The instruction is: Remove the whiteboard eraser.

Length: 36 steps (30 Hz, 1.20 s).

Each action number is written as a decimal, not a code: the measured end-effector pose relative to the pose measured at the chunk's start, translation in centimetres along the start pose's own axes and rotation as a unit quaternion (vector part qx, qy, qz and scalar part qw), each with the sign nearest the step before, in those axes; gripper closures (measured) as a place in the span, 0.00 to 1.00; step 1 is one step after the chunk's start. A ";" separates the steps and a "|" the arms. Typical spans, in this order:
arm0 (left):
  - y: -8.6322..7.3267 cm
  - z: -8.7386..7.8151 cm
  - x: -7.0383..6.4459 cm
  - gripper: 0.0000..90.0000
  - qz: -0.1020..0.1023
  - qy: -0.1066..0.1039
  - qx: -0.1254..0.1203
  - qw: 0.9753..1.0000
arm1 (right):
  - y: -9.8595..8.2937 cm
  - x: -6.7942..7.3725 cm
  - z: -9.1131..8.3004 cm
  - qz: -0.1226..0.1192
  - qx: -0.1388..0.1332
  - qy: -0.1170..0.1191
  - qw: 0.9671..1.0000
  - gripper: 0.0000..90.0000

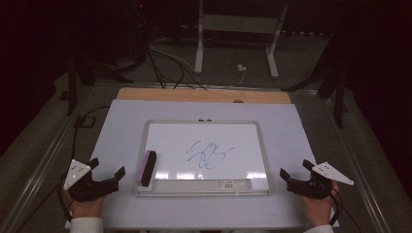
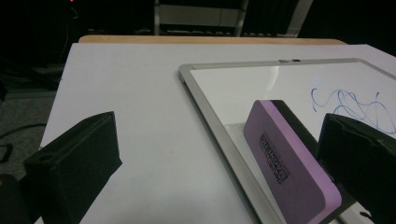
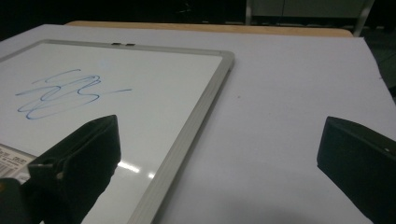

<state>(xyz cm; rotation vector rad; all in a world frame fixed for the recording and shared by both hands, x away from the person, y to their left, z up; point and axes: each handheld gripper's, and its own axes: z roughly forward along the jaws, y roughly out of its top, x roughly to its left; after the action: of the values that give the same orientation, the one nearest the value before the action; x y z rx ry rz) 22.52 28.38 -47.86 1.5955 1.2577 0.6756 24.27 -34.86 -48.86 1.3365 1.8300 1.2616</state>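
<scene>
Eraser [image 1: 147,167], purple with a black felt side, stands on its long edge at the left end of the whiteboard [image 1: 257,127], just inside the frame and well to the left of the blue scribble [image 1: 209,154]. In the left gripper view it lies close ahead, between the jaws' lines but nearer the right jaw.

Left gripper [image 1: 108,173] hovers over the table [image 1: 116,121] just left of the board, jaws wide apart and holding nothing. Right gripper [image 1: 294,172] sits off the board's right edge, jaws also spread and empty.

The step in hand looks like picking up the eraser with the left gripper. To do it well, I would shift the gripper rightward until the eraser is centred between the jaws, then close across its thin faces, purple on one pad and felt on the other. Grip it near the middle of its length so it does not pivot, and come low enough to catch a good depth without scraping the frame. It stands narrow and could tip if one jaw touches first, so close evenly. The right gripper could steady the board's right edge while wiping
</scene>
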 end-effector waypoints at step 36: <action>1.8 3.1 -3.7 0.05 0.003 -0.048 0.064 0.997 | -0.1 0.2 0.2 -0.017 0.004 -0.020 1.000 0.00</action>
<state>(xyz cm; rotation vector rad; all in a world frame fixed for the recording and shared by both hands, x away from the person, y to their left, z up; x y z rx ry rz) 24.76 23.86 -46.89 1.7162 1.2484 0.5240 24.37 -34.60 -49.00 1.3208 1.8252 1.2027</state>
